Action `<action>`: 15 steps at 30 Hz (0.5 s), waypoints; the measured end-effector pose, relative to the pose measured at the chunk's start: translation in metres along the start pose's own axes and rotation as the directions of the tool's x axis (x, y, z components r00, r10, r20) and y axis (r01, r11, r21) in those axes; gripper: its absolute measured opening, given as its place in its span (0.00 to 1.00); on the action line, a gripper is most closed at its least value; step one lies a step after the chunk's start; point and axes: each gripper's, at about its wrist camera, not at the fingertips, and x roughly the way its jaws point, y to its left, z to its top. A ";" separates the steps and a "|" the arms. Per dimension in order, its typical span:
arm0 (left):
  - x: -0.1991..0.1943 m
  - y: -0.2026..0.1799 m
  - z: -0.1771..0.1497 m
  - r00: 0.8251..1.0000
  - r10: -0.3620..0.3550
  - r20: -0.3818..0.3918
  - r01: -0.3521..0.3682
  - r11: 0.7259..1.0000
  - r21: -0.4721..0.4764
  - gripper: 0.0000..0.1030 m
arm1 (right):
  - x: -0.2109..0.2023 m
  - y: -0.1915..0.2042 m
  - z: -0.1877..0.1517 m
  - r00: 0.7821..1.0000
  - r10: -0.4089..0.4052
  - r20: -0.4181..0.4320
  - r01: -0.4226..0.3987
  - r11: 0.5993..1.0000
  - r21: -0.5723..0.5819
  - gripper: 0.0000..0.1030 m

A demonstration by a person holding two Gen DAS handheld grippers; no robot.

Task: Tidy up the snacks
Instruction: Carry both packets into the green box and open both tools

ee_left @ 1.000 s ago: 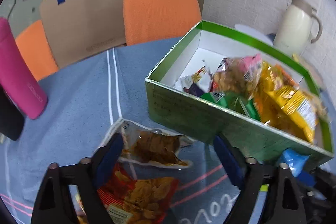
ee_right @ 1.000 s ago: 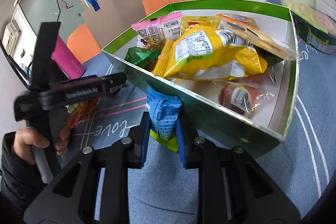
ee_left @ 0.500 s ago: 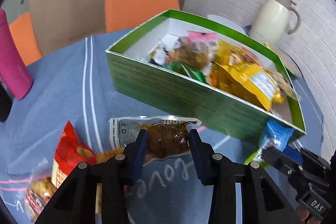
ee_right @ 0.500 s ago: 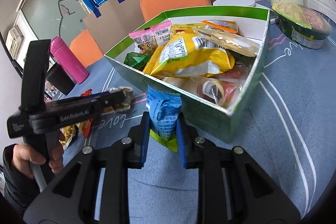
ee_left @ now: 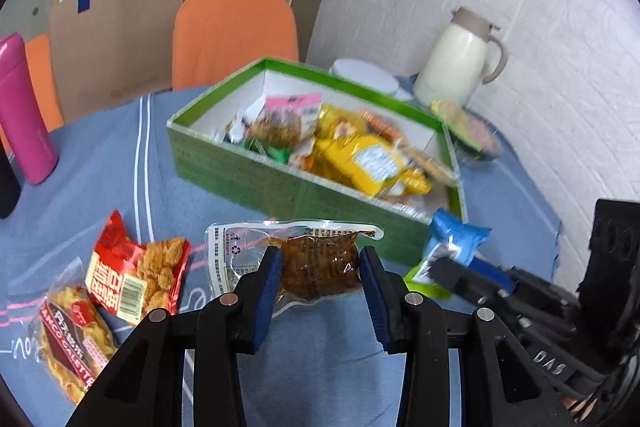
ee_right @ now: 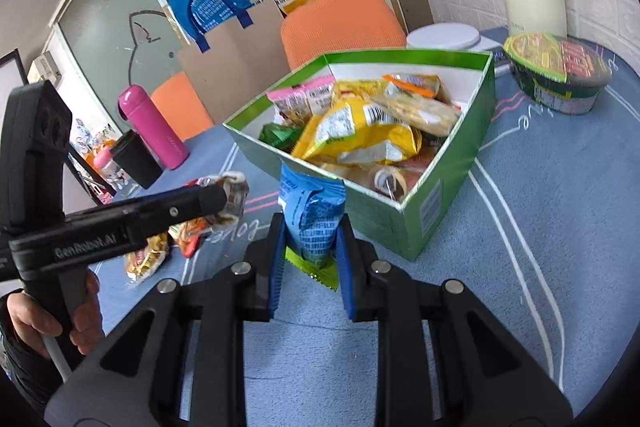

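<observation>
My left gripper [ee_left: 320, 263] is shut on a clear pouch of brown snack [ee_left: 316, 263], held above the blue tablecloth in front of the green box [ee_left: 280, 183]. That pouch [ee_right: 232, 193] also shows at the left gripper's tip in the right wrist view. My right gripper [ee_right: 312, 239] is shut on a blue snack packet [ee_right: 314, 215] with a green bottom edge, just short of the green box [ee_right: 424, 203]. The blue packet [ee_left: 452, 243] appears at the right of the left wrist view. Several snack bags fill the box, a yellow one [ee_right: 360, 135] on top.
A red snack bag [ee_left: 136, 271] and a clear bag of yellow chips [ee_left: 72, 327] lie on the cloth at left. A pink bottle [ee_left: 22, 107], a cream jug [ee_left: 460, 63], a noodle bowl [ee_right: 556, 71] and a black cup [ee_right: 136, 159] stand around. A hand [ee_right: 48, 323] grips the left handle.
The left gripper closed on the brown pouch and lifted it clear of the cloth. Both grippers drew back and up from the box. The blue packet stayed clamped in the right gripper.
</observation>
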 end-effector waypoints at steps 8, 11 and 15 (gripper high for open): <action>-0.023 -0.016 0.044 0.990 -0.063 0.123 0.065 0.998 -0.017 0.39 | -0.023 -0.008 0.026 0.993 -0.033 0.115 0.035 0.999 -0.009 0.25; -0.020 -0.019 0.060 0.985 -0.080 0.151 0.085 0.996 -0.025 0.39 | -0.025 -0.017 0.035 0.988 -0.058 0.146 0.059 0.998 -0.003 0.25; -0.007 -0.017 0.077 0.980 -0.110 0.167 0.119 0.992 -0.048 0.39 | -0.022 -0.028 0.048 0.982 -0.069 0.174 0.070 0.998 0.004 0.25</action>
